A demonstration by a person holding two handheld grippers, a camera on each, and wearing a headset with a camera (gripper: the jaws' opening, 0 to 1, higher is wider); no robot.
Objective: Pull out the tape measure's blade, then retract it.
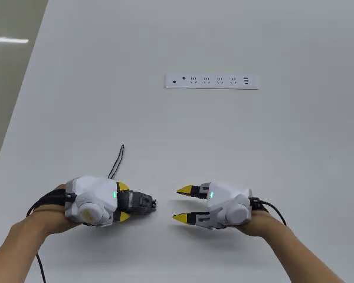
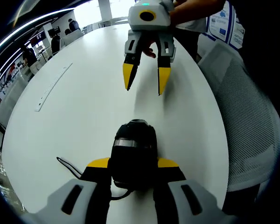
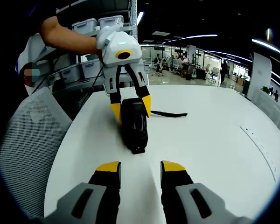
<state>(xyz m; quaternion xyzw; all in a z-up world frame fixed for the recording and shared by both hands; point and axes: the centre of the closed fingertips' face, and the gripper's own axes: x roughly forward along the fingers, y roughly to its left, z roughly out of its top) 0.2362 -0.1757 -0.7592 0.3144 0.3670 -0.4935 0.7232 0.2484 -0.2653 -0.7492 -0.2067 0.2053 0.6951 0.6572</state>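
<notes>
A black tape measure (image 1: 140, 202) rests on the white table (image 1: 194, 135), its blade not drawn out and its black strap (image 1: 116, 161) trailing away behind it. My left gripper (image 1: 123, 201) is shut on the tape measure (image 2: 134, 154), yellow tips pressed to both its sides. My right gripper (image 1: 182, 204) faces it from the right, open, with a small gap between its tips and the case. In the right gripper view the tape measure (image 3: 133, 123) lies just ahead of my own open jaws, and the left gripper (image 3: 130, 105) clamps its far end. The right gripper (image 2: 144, 80) appears open beyond the case.
A white power strip (image 1: 212, 81) lies flat farther back on the table. A mesh-backed chair (image 2: 242, 121) stands at the table's edge beside the person. Shelves with bins and an office space lie beyond.
</notes>
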